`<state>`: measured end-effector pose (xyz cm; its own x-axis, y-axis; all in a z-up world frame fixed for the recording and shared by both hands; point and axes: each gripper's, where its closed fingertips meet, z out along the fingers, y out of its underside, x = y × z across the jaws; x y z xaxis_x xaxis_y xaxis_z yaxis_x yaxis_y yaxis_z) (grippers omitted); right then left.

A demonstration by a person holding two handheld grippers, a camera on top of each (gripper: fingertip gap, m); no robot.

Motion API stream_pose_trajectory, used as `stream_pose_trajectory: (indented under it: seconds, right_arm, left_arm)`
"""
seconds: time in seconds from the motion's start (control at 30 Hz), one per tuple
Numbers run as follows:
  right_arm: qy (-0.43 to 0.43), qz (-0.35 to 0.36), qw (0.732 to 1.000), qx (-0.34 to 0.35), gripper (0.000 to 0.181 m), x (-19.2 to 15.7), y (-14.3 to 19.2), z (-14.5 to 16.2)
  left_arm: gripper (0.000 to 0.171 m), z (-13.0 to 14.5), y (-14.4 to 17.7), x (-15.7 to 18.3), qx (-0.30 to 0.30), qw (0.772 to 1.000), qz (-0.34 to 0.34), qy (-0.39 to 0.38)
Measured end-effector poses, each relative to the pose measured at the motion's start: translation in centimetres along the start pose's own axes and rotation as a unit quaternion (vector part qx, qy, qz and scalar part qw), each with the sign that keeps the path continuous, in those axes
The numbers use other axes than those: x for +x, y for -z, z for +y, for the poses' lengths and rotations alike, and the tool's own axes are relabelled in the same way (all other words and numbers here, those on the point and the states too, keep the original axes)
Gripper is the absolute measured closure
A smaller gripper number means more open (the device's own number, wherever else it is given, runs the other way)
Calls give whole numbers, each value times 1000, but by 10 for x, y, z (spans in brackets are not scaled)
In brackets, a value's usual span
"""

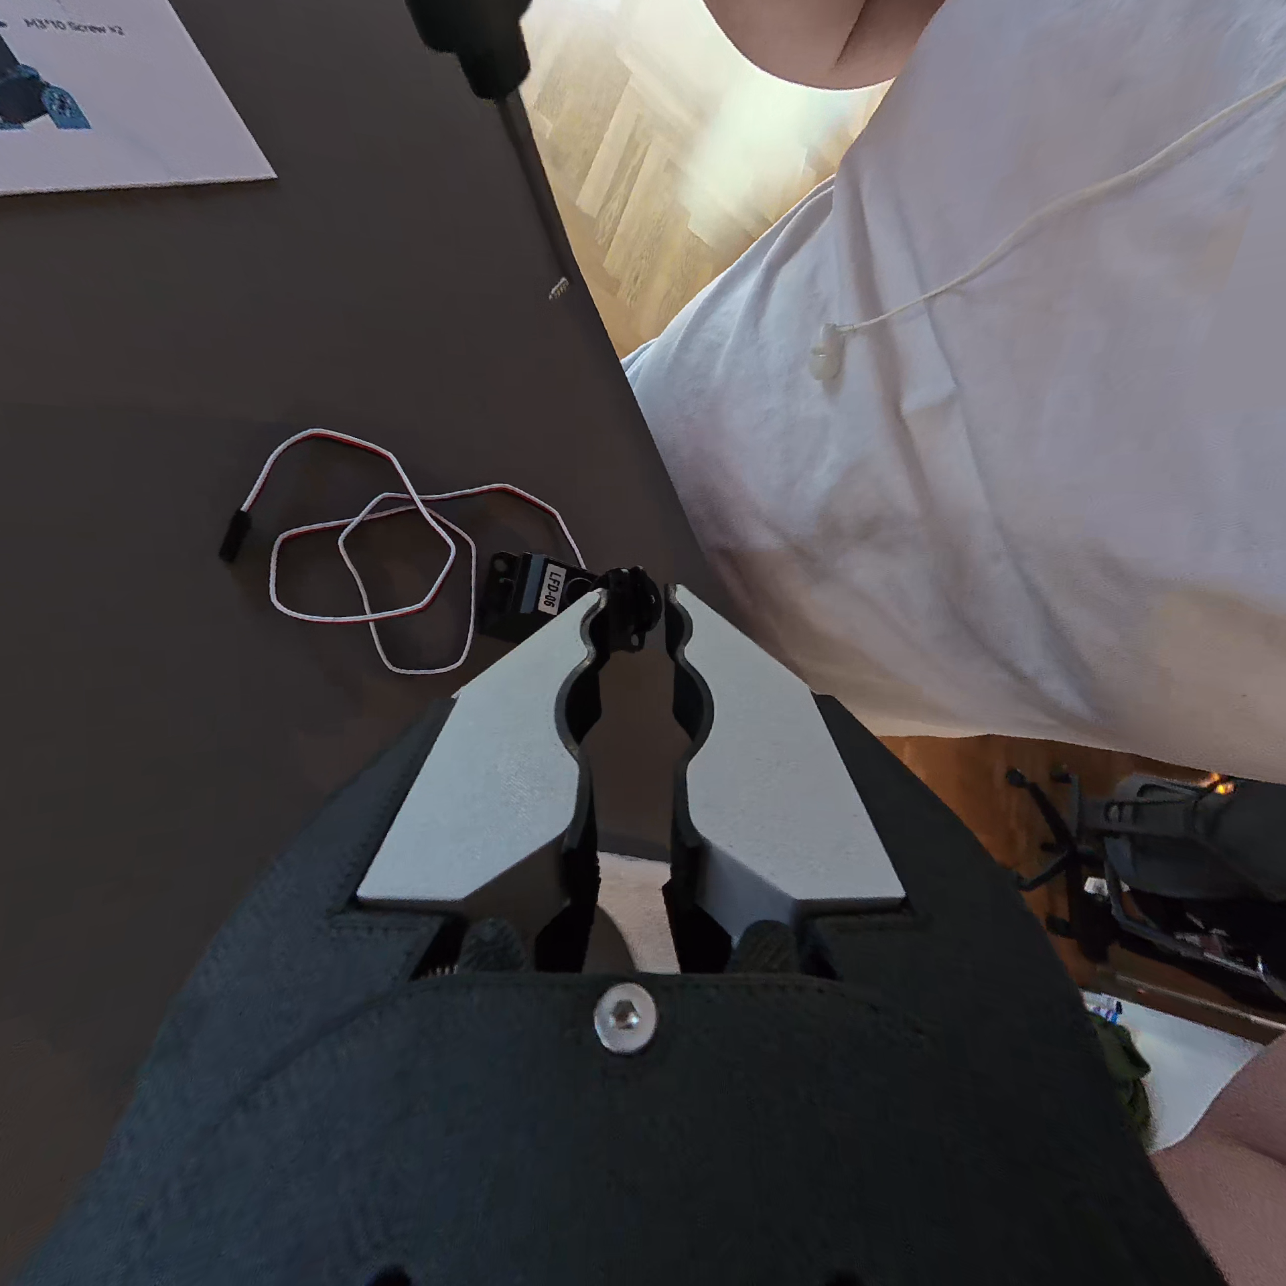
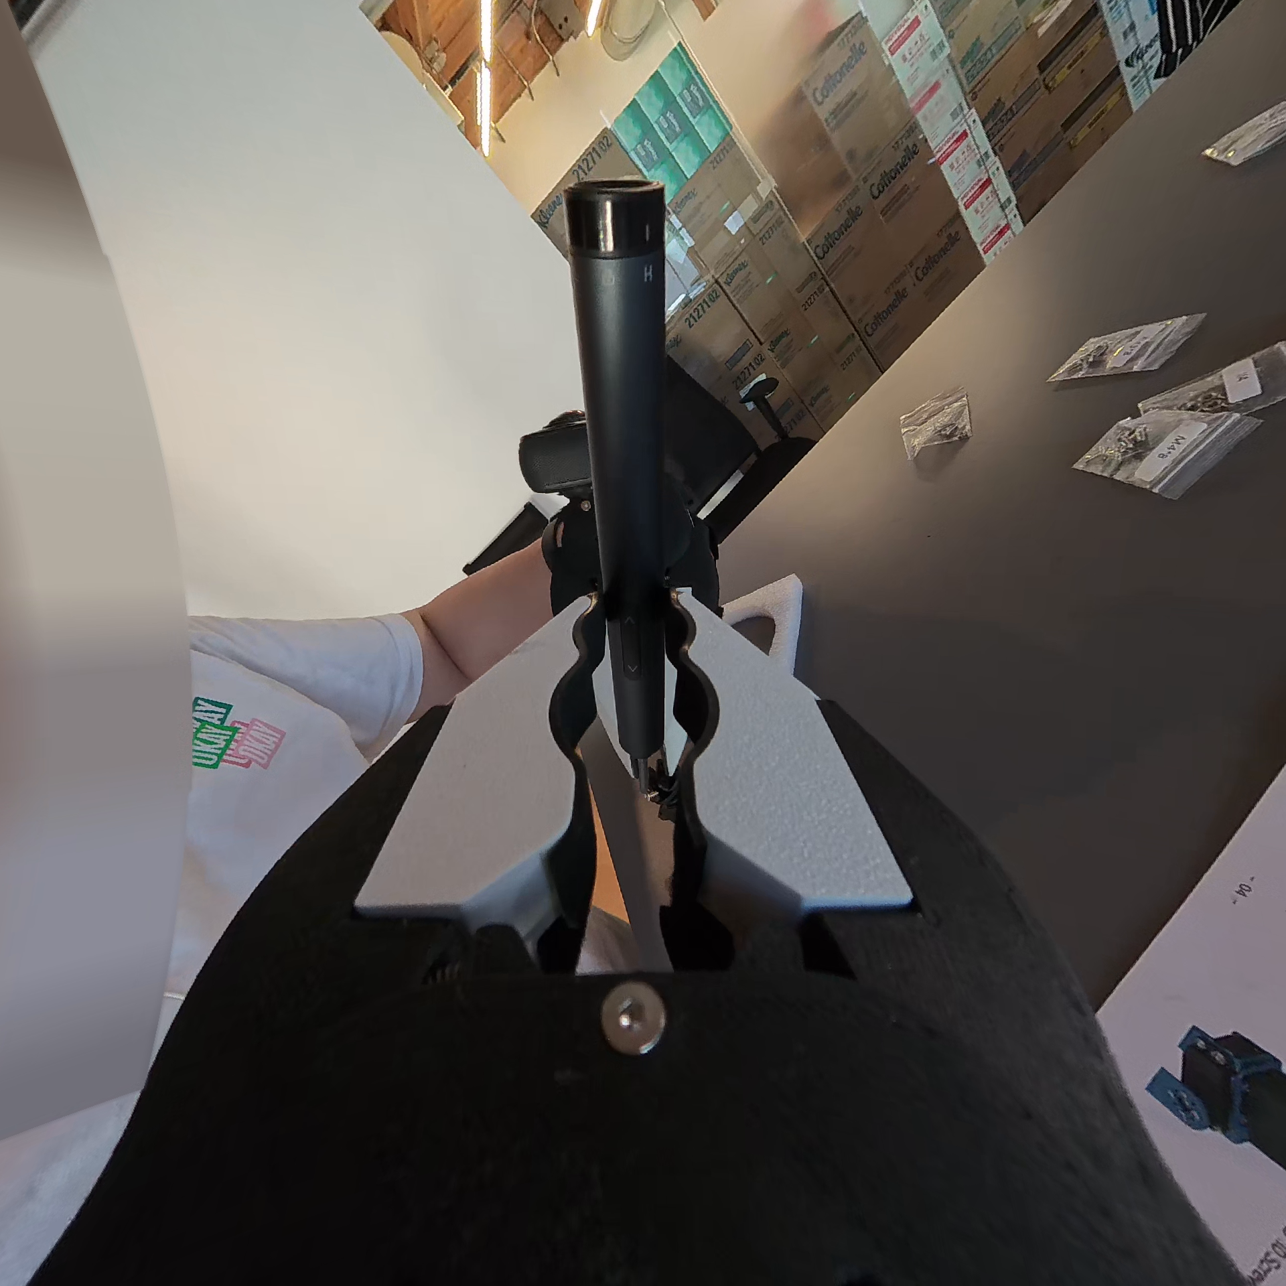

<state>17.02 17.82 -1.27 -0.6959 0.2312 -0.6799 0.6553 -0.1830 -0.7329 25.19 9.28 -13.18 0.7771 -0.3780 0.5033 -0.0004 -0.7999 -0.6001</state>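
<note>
- The surface (image 1: 209,334) is dark and matte; a white printed sheet (image 1: 104,90) lies on it well beyond the servo, and small clear bags (image 2: 1169,445) of hardware lie farther off.
- The right tongs (image 2: 633,612) are clamped on a slim black electric driver (image 2: 619,431), gripped low on its barrel near the buttons. The smooth, stiff barrel could twist in the pads, and most of its length stands above the grip, so it looks top-heavy.
- The servo (image 1: 536,591) lies on the surface close to its edge; a small, rigid black block, probably light, best gripped across its flat sides.
- Its thin white-and-red lead (image 1: 376,550) coils loosely beside the servo, limp and easily snagged.
- The left tongs (image 1: 630,605) are nearly together around a small black part (image 1: 626,598) at the servo's end. I think they pinch it, though dark on dark hides the contact.
</note>
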Motion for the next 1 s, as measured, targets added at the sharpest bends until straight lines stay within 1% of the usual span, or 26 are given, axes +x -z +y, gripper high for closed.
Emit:
stream_pose_trajectory:
  seconds: [0.23,0.4,0.6,0.67,0.8,0.87,1.0]
  right_arm:
    - [-3,-5,1000,-12,166,3,-4,2]
    - [-1,-8,1000,-17,166,2,-6,3]
    - [-2,-8,1000,-21,166,3,-7,4]
    - [-3,-8,1000,-22,166,3,-7,4]
    - [-4,-6,1000,-24,166,3,-8,6]
    - [-5,-5,1000,-24,166,4,-9,6]
    - [-4,-4,1000,-22,166,3,-10,6]
  left_arm:
    - [158,0,-1,3,5,1000,15,17]
    - [155,-2,1,2,12,1000,7,18]
    - [151,-7,12,3,56,998,3,23]
    - [147,-6,17,2,74,997,-10,26]
    - [136,-5,24,0,130,990,-37,30]
    - [134,-3,24,1,150,987,-55,26]
    - [131,4,19,-1,165,979,-120,1]
